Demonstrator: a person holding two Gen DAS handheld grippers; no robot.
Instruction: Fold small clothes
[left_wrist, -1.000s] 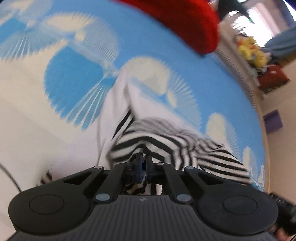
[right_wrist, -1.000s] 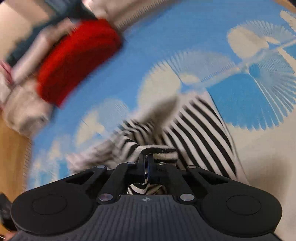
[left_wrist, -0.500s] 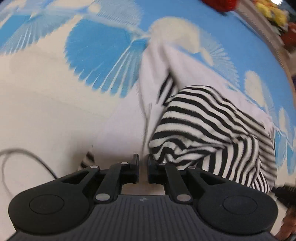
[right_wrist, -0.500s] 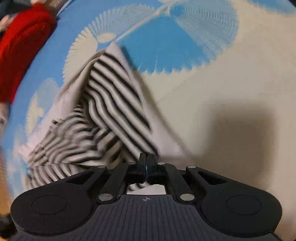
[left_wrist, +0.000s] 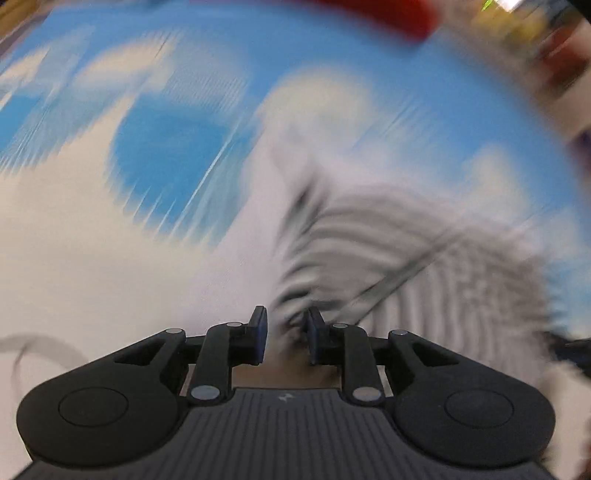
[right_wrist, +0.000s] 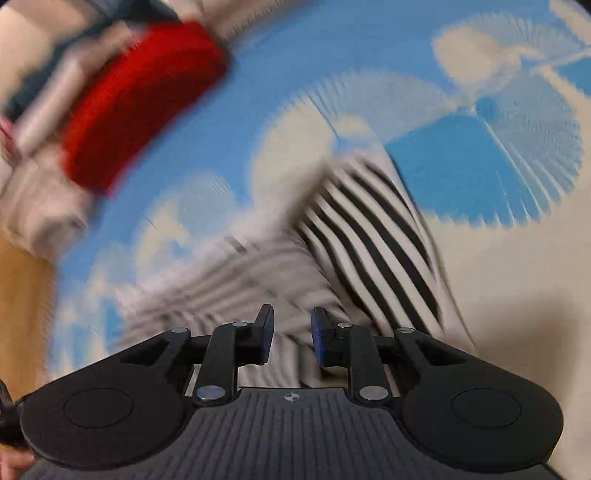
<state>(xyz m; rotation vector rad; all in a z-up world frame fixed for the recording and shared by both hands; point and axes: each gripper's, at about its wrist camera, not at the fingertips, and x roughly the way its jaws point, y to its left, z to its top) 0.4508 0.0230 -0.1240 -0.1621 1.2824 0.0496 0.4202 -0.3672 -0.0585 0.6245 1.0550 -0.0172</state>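
Observation:
A black-and-white striped small garment (right_wrist: 369, 229) lies folded over on the blue and cream patterned cloth (right_wrist: 498, 266). In the left wrist view the garment (left_wrist: 424, 251) is blurred, ahead and to the right. My left gripper (left_wrist: 284, 334) is open, its jaws apart at the garment's near edge, holding nothing. My right gripper (right_wrist: 293, 334) is open, jaws apart just above the garment's near edge, holding nothing. Both views are motion-blurred.
A red folded item (right_wrist: 136, 107) lies at the cloth's far side, with pale and dark items (right_wrist: 44, 110) beside it. It shows as a red blur in the left wrist view (left_wrist: 388, 14). A grey cable (left_wrist: 33, 347) lies near left.
Both grippers held the striped garment a second ago, carried it over in a fold and let go. Both now stand open and are pulling back, with the views swinging.

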